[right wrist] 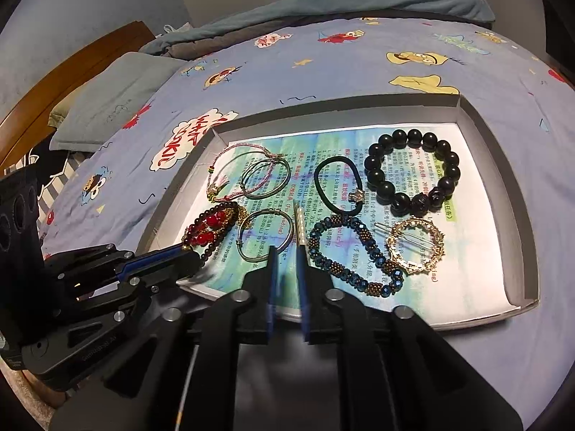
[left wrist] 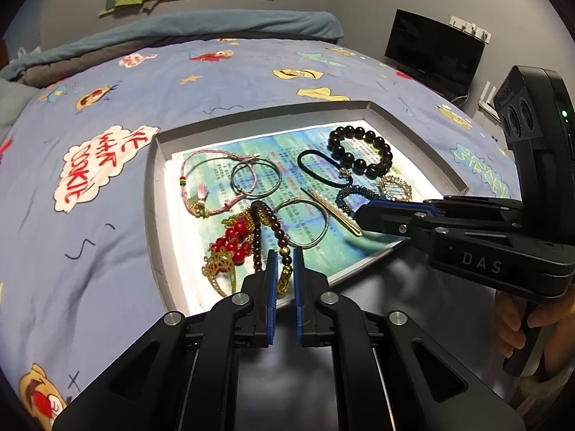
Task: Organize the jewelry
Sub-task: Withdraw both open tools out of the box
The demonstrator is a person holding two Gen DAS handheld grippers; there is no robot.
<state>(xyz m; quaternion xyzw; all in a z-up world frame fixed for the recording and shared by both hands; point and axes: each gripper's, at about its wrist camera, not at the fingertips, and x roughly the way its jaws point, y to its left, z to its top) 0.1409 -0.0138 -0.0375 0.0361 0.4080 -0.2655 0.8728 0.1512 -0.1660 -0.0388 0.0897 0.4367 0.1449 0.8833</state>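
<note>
Left gripper [left wrist: 285,251] straddles garnet bracelet [left wrist: 276,222] (perhaps touching) in tray [left wrist: 377,107].

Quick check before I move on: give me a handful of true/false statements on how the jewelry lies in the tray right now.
1. The black bead bracelet lies toward the tray's far right corner. True.
2. The tray stands on a bare wooden table. False: it sits on a blue cartoon-print bedspread.
3. The black hair tie lies between the metal hoops and the black bead bracelet. True.
4. The gold round hair clip hangs from the right tool. False: it lies on the paper, right of the blue bead bracelet.
5. The pearl hairpin lies just ahead of the right tool. True.
6. The tray is lined with plain black cloth. False: a printed, coloured paper lines it.
</note>
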